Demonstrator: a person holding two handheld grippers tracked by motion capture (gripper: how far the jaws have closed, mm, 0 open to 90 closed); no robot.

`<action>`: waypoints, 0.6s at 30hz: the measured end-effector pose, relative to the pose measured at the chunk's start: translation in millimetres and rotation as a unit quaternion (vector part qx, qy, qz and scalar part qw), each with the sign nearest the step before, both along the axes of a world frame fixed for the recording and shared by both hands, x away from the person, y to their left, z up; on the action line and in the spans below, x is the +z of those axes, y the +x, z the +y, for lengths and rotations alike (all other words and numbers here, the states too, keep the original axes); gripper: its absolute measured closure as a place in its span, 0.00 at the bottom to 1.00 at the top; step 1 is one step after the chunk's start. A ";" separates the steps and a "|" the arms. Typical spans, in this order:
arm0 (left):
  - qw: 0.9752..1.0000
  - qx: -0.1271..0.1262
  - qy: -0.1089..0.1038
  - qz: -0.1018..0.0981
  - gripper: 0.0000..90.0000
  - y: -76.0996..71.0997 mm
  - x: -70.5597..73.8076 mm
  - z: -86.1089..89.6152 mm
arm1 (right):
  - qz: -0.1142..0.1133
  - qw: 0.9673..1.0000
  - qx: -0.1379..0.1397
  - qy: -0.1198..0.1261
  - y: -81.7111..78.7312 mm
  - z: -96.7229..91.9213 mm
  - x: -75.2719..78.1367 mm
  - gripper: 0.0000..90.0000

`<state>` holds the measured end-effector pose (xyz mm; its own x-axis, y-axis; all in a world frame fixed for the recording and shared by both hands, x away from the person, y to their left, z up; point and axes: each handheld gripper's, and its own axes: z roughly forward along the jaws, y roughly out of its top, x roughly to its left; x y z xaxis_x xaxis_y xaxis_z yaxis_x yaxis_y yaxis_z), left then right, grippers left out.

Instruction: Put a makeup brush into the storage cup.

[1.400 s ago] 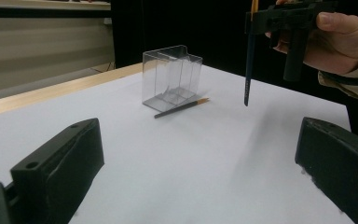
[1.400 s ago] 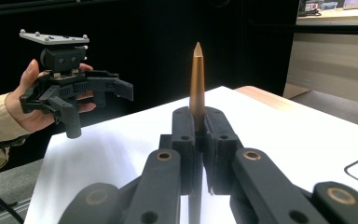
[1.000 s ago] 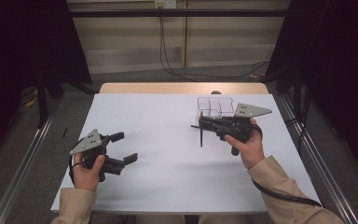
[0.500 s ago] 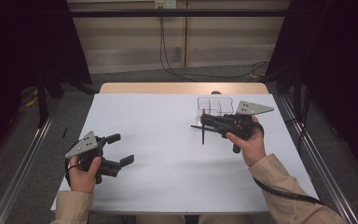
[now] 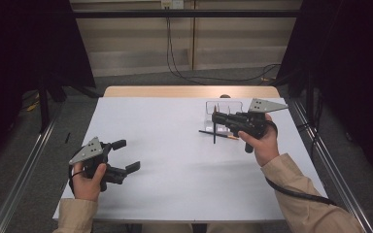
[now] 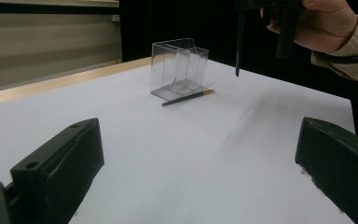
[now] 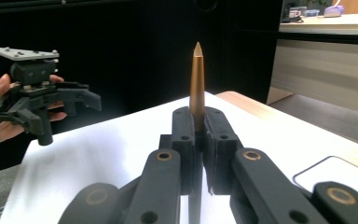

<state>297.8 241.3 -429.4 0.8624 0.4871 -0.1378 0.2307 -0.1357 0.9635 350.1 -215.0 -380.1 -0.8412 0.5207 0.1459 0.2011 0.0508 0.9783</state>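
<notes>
While one brush (image 5: 218, 134) lies flat, the right gripper (image 5: 215, 118) clamps another brush (image 7: 196, 84).

From my remote station, even overhead light brightens the white table (image 5: 175, 145) while the room around it falls to near black. Shadows under both hands are soft and faint. The left gripper's (image 6: 200, 172) own jaws loom blurred in its view; the clear box (image 6: 179, 67) beyond stays reasonably sharp, without glare.

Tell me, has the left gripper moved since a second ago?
Yes. The left gripper has slid toward the table's near edge, nearer the person.
</notes>
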 end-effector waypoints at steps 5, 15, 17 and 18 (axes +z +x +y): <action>1.000 0.001 0.000 0.002 0.01 -0.1 -1.0 -0.1 | 0.000 1.000 -0.012 0.007 7.1 -5.6 3.2 0.94; 1.000 -0.002 0.001 -0.002 0.01 -0.1 -0.7 -0.3 | -0.006 1.000 -0.028 0.009 17.0 -12.4 10.5 0.94; 1.000 -0.001 0.002 -0.002 0.01 -0.3 -0.6 -0.6 | -0.006 0.999 -0.033 0.012 18.9 -14.0 11.7 0.94; 1.000 -0.002 0.002 -0.003 0.01 -0.2 -0.5 -0.7 | -0.008 0.999 -0.036 0.013 20.1 -15.0 12.4 0.94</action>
<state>297.6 240.6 -429.9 0.8650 0.4845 -0.1307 0.2242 -0.1401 0.9644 370.2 -230.1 -367.7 -0.8039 0.5762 0.1473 0.1883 0.0117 0.9820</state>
